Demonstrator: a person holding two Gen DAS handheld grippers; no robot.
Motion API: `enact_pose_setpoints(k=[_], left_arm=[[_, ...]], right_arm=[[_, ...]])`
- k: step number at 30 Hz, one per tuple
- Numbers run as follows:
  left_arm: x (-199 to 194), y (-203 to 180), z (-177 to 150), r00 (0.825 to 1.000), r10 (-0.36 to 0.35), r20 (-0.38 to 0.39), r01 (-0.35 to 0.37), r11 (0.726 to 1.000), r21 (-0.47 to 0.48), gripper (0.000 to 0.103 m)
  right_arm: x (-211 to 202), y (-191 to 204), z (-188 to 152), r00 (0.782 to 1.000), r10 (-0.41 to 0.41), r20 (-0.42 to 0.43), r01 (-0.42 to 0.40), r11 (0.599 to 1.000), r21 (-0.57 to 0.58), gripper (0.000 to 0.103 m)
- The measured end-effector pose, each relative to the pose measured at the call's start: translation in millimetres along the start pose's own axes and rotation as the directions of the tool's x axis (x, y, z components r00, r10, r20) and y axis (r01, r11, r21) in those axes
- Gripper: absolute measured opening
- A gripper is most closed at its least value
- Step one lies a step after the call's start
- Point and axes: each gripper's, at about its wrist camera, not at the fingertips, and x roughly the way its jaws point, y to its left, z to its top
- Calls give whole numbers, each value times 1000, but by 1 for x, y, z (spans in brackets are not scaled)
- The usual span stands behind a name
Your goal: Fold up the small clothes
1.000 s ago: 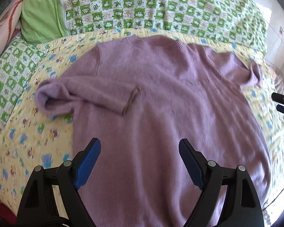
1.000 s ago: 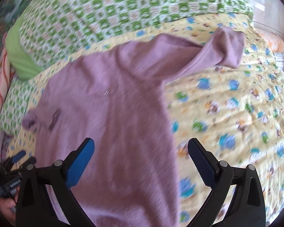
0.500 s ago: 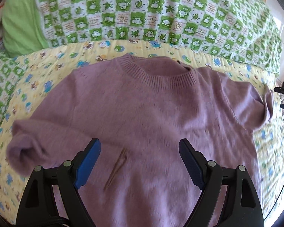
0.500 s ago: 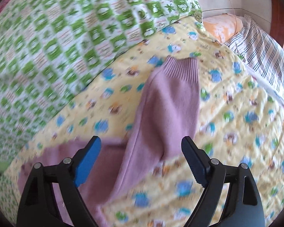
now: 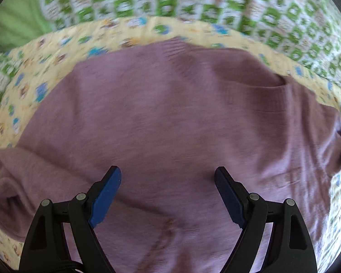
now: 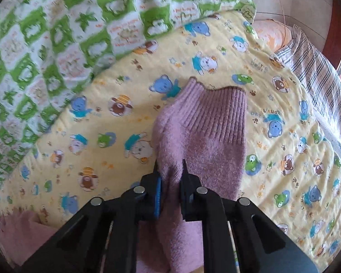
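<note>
The yellow bear-print quilt [image 6: 216,52] lies under everything, beside the green checked blanket [image 6: 56,34]. The purple sweater [image 5: 170,118] lies spread on the quilt, apparently front-up, though blurred. My left gripper [image 5: 168,179] hovers over its body, fingers spread. My right gripper [image 6: 170,170] pinches the sleeve [image 6: 206,132] below its ribbed cuff.

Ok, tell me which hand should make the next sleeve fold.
Right. Its tongs are already shut on the sweater's sleeve below the ribbed cuff. The left tongs hang open over the sweater's body, gripping nothing.
</note>
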Motion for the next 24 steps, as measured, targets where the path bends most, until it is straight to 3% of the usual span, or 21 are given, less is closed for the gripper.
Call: enact_pose_setpoints(k=[3,6,9,10,11,12,13,14,15,18,21,24], left_arm=[[-3,36,-12,1000,25,-17,-26,998,-49,85],[-12,68,-27,998,58,-18,-60,996,-73,84],[-27,103,-45,997,79,-22,-81,990,-113,84],[-33,114,-50,998,55,-19,-57,989,-138,84],[-39,124,-53,1000,27,-13,-29,986,-164,84],[-45,130,-56,1000,10,-6,-10,984,-180,84],[-49,135,-57,1000,-11,3,11,981,-193,84],[-53,138,-57,999,-32,7,33,979,-201,84],[-55,140,-57,999,-51,11,52,977,-205,84],[-60,137,-51,993,-114,20,115,975,-192,85],[-65,108,-35,988,-152,25,154,981,-117,85],[-56,78,-16,993,-116,22,116,993,30,86]], right_arm=[[-50,24,-4,978,181,106,-180,983,-20,13],[-93,72,-18,913,388,129,-377,921,-97,13],[-139,148,-63,804,593,45,-569,789,-230,13],[-151,181,-88,742,669,-40,-653,709,-266,13],[-157,207,-109,699,704,-124,-704,647,-293,15],[-159,234,-134,674,706,-217,-733,601,-319,21],[-159,259,-163,665,681,-308,-745,576,-336,28],[-157,274,-183,667,651,-363,-745,570,-346,51],[-155,281,-201,668,632,-394,-744,567,-352,62],[-142,274,-227,674,607,-422,-736,600,-312,62],[-130,248,-232,727,551,-410,-677,673,-297,62],[-120,222,-231,761,504,-409,-629,727,-276,62]])
